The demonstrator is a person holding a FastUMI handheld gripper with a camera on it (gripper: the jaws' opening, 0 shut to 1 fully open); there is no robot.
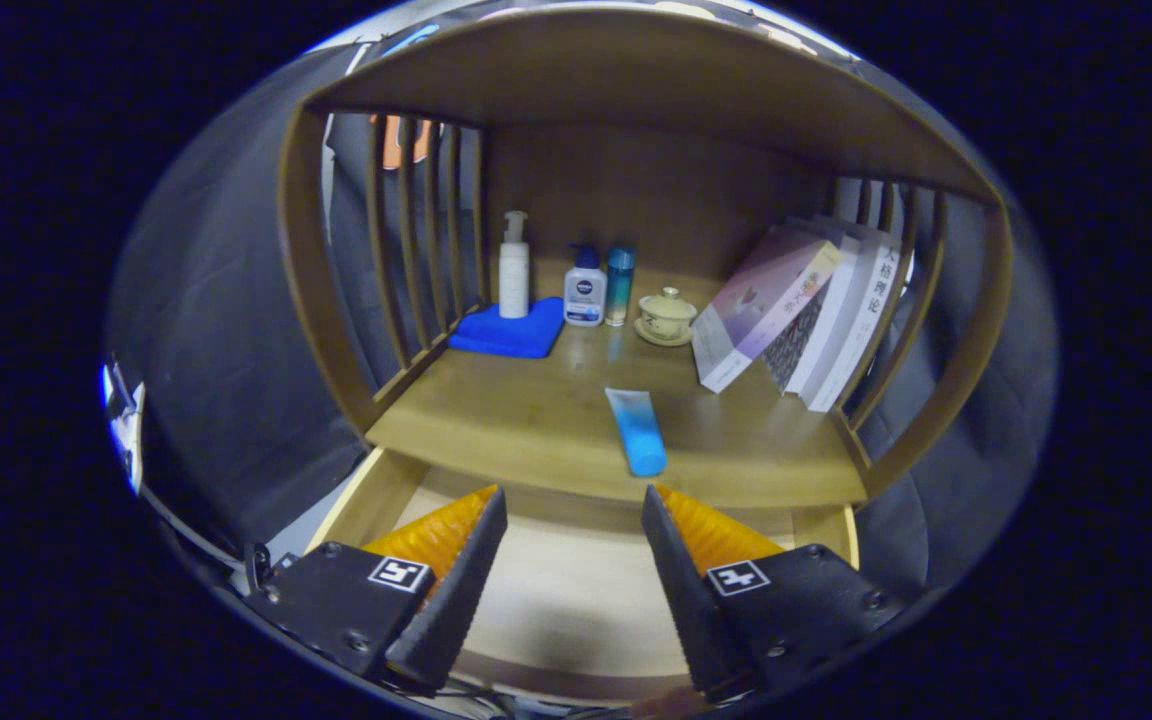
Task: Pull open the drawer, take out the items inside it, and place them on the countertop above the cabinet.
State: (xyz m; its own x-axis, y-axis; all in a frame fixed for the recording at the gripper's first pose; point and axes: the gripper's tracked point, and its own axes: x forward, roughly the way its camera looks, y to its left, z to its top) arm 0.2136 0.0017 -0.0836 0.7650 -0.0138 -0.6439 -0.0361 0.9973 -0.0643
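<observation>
A blue tube (636,431) lies flat on the wooden countertop (496,420), just beyond my fingertips and close to the front edge. Below the countertop the drawer (576,590) stands pulled open, and its pale bottom shows bare between my fingers. My gripper (574,505) hovers over the open drawer, open, with nothing between its fingers.
At the back of the countertop stand a white pump bottle (513,268) on a folded blue cloth (508,331), a small white bottle (584,290), a blue-green bottle (619,284) and a lidded cup on a saucer (666,315). Books (806,310) lean at the right. Slatted wooden sides and a top board enclose the shelf.
</observation>
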